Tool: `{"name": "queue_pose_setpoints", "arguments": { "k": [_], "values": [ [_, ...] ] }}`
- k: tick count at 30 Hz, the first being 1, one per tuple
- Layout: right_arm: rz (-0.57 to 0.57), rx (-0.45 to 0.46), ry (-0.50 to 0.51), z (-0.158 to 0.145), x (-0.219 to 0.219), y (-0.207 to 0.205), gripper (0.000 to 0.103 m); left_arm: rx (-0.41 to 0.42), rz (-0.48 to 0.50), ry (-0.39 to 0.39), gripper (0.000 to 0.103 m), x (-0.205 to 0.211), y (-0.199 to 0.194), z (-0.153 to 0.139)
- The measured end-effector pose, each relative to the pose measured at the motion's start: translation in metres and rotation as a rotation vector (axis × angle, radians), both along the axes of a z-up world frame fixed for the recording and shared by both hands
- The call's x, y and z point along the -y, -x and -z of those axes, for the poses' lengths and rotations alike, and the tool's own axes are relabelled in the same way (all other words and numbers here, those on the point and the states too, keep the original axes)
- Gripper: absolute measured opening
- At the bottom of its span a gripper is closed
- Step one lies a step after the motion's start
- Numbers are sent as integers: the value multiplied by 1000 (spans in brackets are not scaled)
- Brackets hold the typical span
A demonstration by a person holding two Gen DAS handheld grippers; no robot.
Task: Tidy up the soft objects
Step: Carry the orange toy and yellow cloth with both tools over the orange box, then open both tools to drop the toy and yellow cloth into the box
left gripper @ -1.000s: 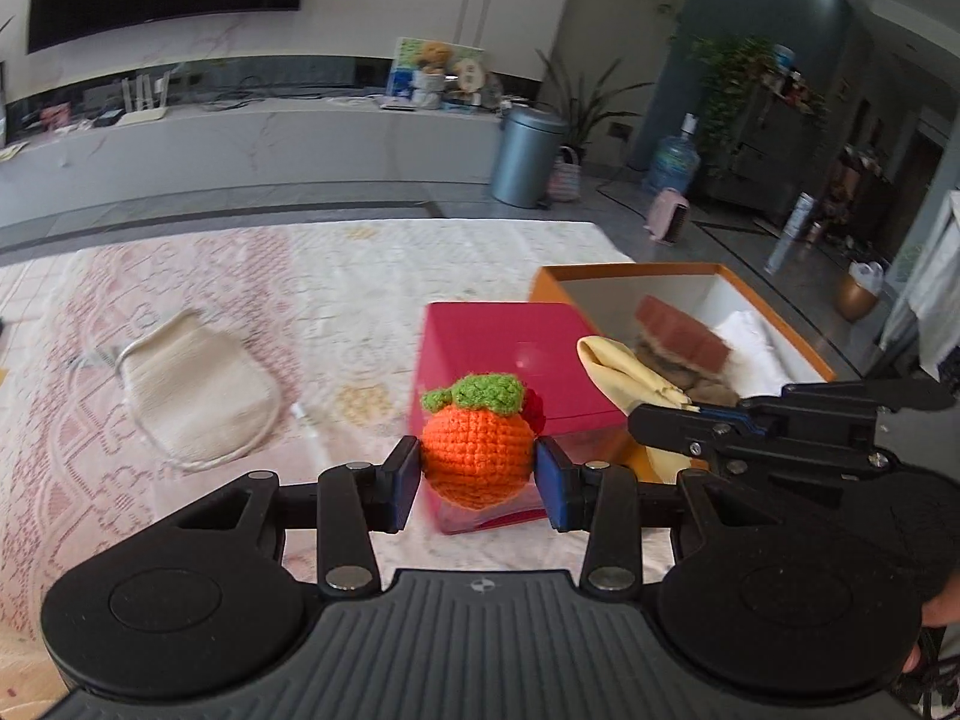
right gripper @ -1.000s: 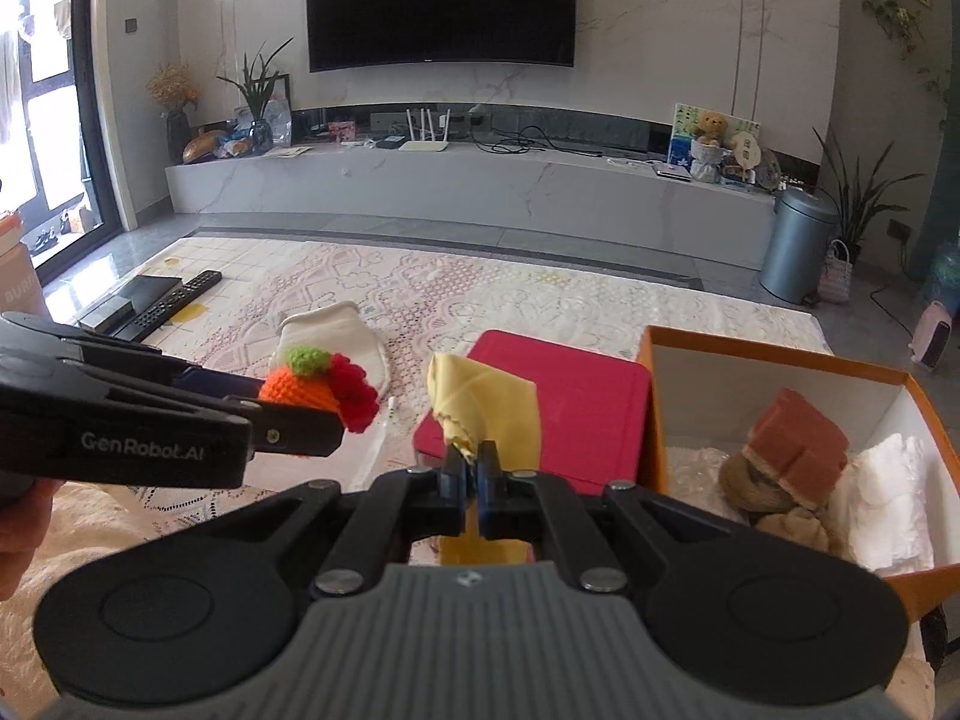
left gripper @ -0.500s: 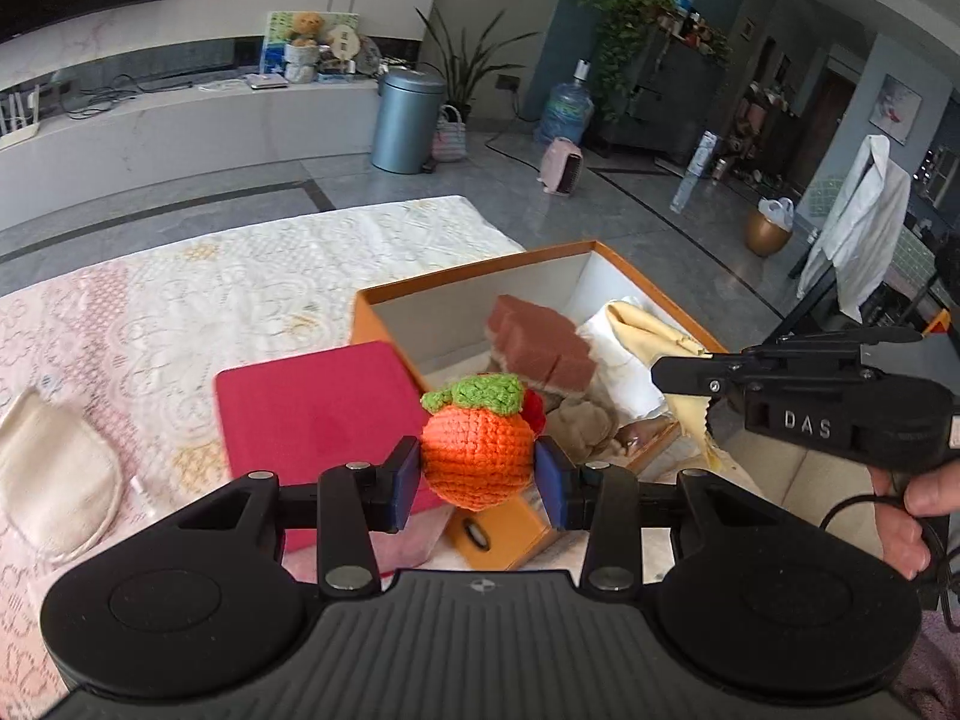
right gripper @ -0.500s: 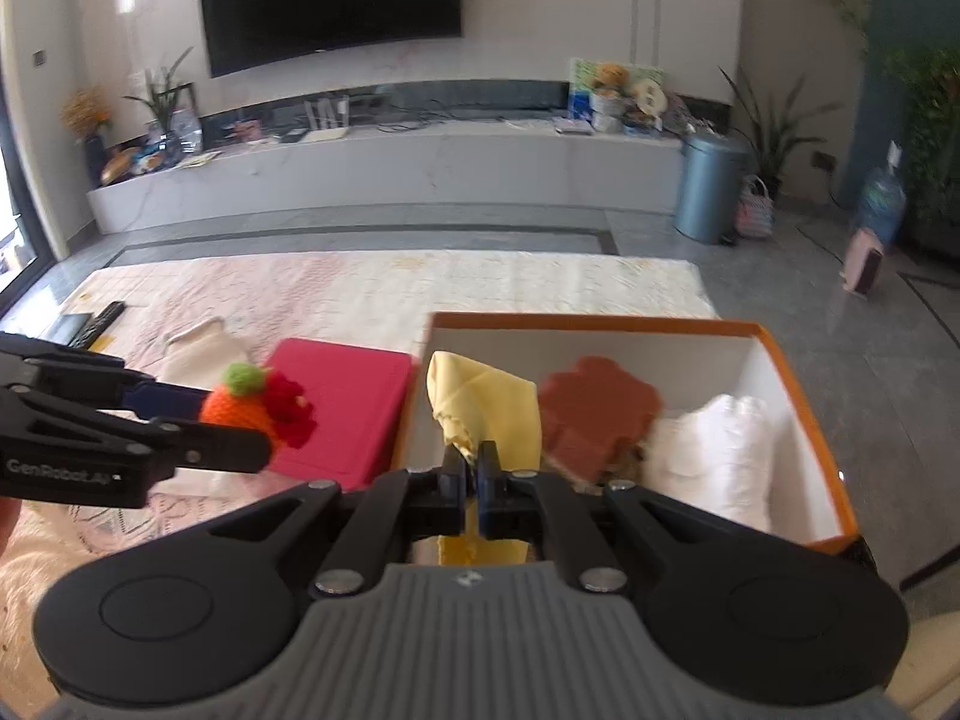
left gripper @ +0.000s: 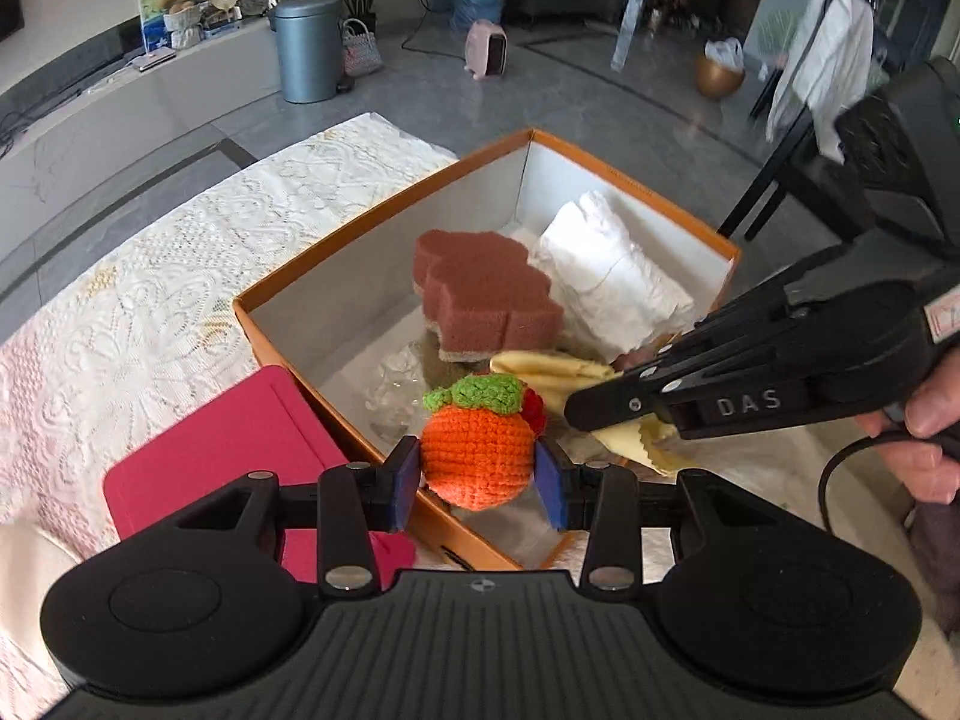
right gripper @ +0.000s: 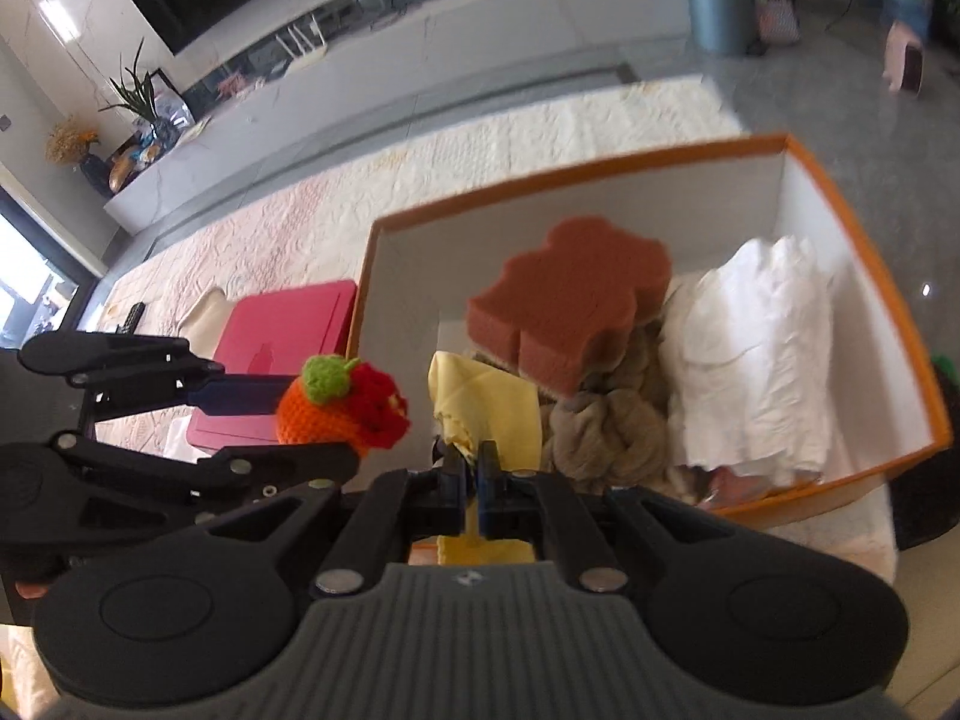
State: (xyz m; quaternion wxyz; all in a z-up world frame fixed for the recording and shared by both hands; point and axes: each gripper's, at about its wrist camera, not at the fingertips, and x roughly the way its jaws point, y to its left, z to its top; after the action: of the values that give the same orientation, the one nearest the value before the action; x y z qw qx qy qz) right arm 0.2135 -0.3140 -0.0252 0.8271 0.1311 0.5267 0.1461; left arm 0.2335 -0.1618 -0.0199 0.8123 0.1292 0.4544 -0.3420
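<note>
i start at the left: the pink folder point(left gripper: 228, 450) lies flat on the lace-covered counter point(left gripper: 150, 312), touching the near-left wall of the orange box point(left gripper: 336, 276). my left tongs point(left gripper: 477, 474) hold the crochet orange point(left gripper: 477, 456) squeezed between both blue pads, half spread to fit its roundness, and it hangs just over the box's near-left corner, above the rim and not yet over the middle. next to the right, inside the box, sit the brown sponge point(left gripper: 486, 294), a tan knotted bundle point(right gripper: 606, 426) and the white folded cloth point(left gripper: 612, 276) against the far-right wall. my right tongs point(right gripper: 471, 468) are pinched fully together on the yellow cloth point(right gripper: 486, 402) (thin stuff, so the jaws look closed), and its loose end droops over the box's near side, just right of the orange. the free floor lies in the near-left part, straight ahead of and below the left tongs, so i judge the left hand nearer to a clean drop; the yellow cloth's long axis runs away from me, toward the sponge.
</note>
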Motion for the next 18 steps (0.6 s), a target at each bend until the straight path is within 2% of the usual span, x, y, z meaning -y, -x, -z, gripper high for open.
{"name": "queue_pose_setpoints", "arguments": {
  "k": [3, 8, 13, 18],
  "values": [
    [-19, -97, -46, 19, -1, -16, 1, 18, 6, -51, 46, 3, -7, 3],
    [-78, -234, -41, 43, -10, -35, 1, 16, 70, -102, 46, 13, -15, 9],
    [-80, -267, -52, 48, -7, -41, 6, 6, 94, -117, 46, 20, -19, 14],
    [-70, -226, -83, 35, 8, -36, 15, 3, 105, -127, 47, 23, -21, 15]
  ]
}}
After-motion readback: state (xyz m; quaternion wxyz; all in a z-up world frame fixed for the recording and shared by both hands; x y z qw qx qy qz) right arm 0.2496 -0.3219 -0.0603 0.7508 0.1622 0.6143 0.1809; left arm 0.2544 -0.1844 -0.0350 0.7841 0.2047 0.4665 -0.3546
